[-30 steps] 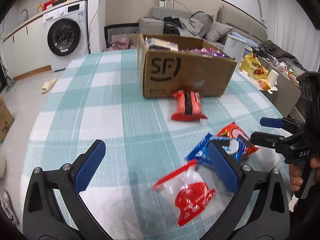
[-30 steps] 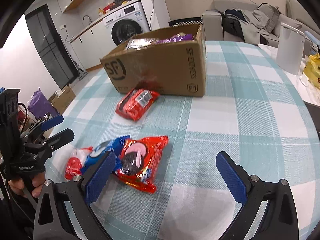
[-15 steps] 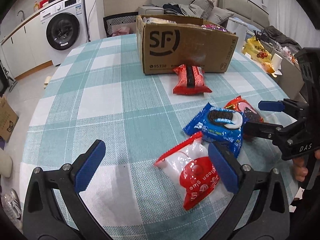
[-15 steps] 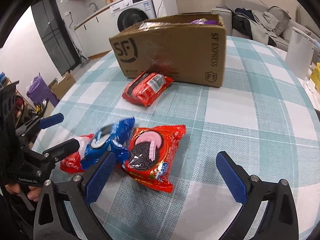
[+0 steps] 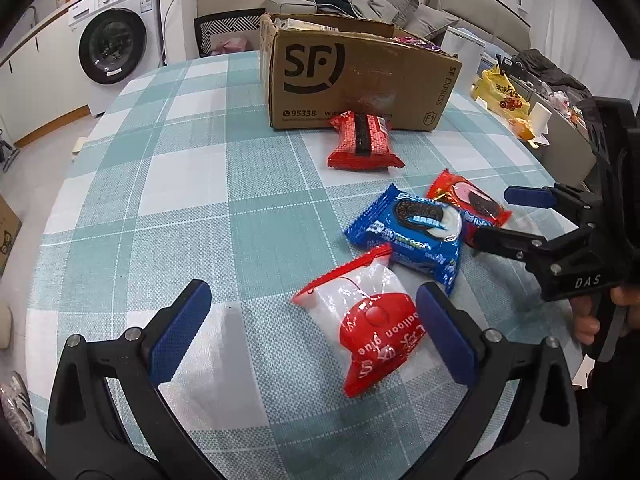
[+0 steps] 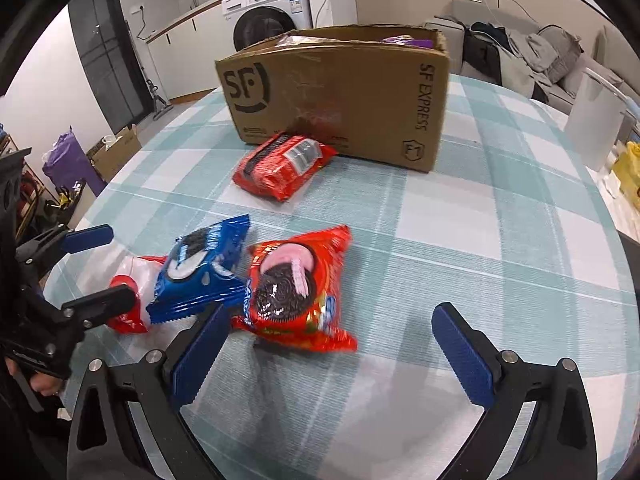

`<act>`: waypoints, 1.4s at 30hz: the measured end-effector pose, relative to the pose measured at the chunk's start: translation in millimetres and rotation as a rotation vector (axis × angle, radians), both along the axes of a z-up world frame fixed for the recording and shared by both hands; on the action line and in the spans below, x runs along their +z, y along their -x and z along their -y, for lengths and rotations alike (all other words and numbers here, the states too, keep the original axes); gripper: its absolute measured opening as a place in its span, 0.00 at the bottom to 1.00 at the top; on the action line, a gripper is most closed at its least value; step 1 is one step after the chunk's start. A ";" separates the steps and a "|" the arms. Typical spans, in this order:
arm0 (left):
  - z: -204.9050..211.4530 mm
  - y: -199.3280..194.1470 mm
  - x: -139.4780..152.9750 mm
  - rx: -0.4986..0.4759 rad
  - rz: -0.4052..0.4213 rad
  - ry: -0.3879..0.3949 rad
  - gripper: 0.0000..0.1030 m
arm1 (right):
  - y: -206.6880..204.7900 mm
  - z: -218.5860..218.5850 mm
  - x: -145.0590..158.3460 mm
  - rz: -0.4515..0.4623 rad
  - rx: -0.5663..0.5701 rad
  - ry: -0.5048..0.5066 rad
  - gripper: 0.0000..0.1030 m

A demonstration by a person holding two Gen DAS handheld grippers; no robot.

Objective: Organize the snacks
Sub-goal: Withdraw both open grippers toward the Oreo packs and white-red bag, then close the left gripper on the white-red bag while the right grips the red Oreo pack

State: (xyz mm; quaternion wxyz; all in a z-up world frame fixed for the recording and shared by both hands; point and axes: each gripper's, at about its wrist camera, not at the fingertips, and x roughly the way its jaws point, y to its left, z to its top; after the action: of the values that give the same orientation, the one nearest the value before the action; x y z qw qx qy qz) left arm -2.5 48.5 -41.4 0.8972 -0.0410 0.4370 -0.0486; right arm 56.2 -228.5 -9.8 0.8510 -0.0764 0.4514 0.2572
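My left gripper (image 5: 308,336) and right gripper (image 6: 328,352) both gape wide, holding nothing. Nearest on the counter (image 5: 192,208) lie 3 overlapping packets: balloon-glue bag (image 5: 370,316), blue Oreo pack (image 5: 412,232), red Oreo pack (image 6: 298,284). Grabbing one may drag its neighbour. Farther off, the red biscuit pack (image 5: 362,142) touches the SF box (image 5: 348,80).

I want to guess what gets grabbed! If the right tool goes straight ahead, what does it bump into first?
Probably the red cookie pack. It lies just ahead of the open right tool, nearer its left finger. The tool may still be above the table, so depth is hard to judge.
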 end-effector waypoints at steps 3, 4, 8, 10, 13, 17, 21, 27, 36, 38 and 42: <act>3.8 0.7 -0.9 -0.027 -0.016 0.007 0.99 | -4.1 7.8 0.9 0.003 -0.022 0.001 0.99; 6.0 0.9 -1.4 -0.036 -0.019 0.000 0.99 | -5.7 10.4 1.2 0.000 -0.030 -0.005 0.99; 12.1 0.9 -4.6 -0.055 -0.028 -0.026 0.99 | -8.6 12.3 1.5 -0.001 -0.030 -0.014 0.99; 12.4 0.6 -5.4 -0.062 -0.032 -0.026 0.99 | -7.9 9.7 0.6 0.007 -0.021 -0.003 0.99; 9.7 0.6 -6.4 -0.058 -0.037 -0.034 0.99 | -7.7 5.0 0.2 0.016 -0.005 0.006 0.99; -1.5 -2.1 -7.2 -0.026 -0.042 -0.032 0.99 | -7.6 -3.3 2.2 0.038 0.026 0.021 0.99; -12.0 -3.3 -5.3 0.011 -0.033 -0.017 0.99 | -10.4 -13.4 4.0 0.054 0.050 0.032 0.90; -10.2 -4.3 -8.3 0.000 -0.042 -0.015 0.97 | -9.6 -22.5 -2.3 0.032 0.090 0.037 0.67; -3.9 0.4 -6.8 -0.044 -0.003 0.019 0.60 | -6.5 -17.3 0.3 0.044 0.093 0.001 0.46; -5.1 0.6 -5.8 -0.045 0.005 0.028 0.57 | -6.0 -15.5 1.5 0.051 0.093 -0.007 0.45; -7.4 0.4 -4.4 -0.038 0.019 0.036 0.55 | -5.8 -11.8 5.8 0.060 0.087 -0.029 0.45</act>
State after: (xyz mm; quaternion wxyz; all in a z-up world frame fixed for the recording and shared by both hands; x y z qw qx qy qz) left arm -2.9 55.9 -45.9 0.8993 -0.0485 0.4283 -0.0739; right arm 62.0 -216.8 -4.0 0.8532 -0.0913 0.4183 0.2979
